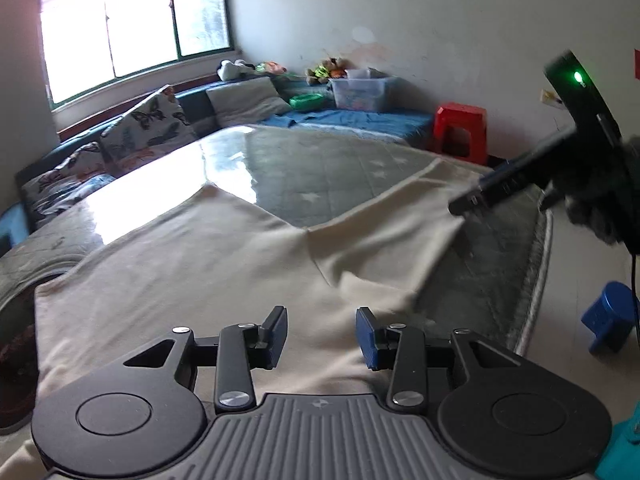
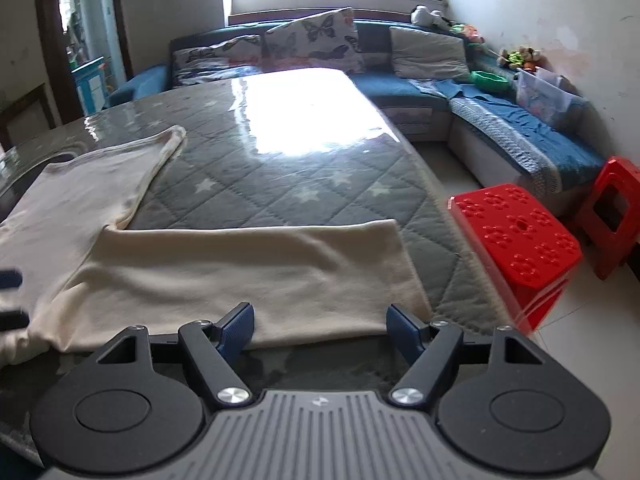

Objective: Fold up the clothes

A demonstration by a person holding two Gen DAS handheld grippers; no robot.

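Cream, soft knit garment (image 1: 208, 264) spread flat across grey quilted star-print tabletop (image 1: 320, 168) under a glossy clear cover, seen from the left wrist. One sleeve angled out toward the right, ending near the table's edge. Left gripper (image 1: 321, 336) low over the garment's body, jaws partly apart, nothing between the pads, cloth lying underneath. Right gripper (image 1: 472, 200) in from the right, blurred, dark, green light on its body, tip just above the sleeve end; contact impossible to tell from here. Beyond: red plastic stool (image 1: 460, 128), blue corner sofa (image 1: 352, 120) with butterfly-print cushions (image 1: 148, 124), clear plastic storage box (image 1: 362, 94), small blue stool (image 1: 610, 320) on the floor.

From the right wrist: same cream garment (image 2: 248, 272), sleeve stretched flat across the near side of the tabletop (image 2: 280, 160), other sleeve angled away at upper left. Right gripper (image 2: 320, 330) spread wide, empty, pads hovering at the sleeve's near edge. Red perforated stool (image 2: 520, 240) just beside the table's right side.
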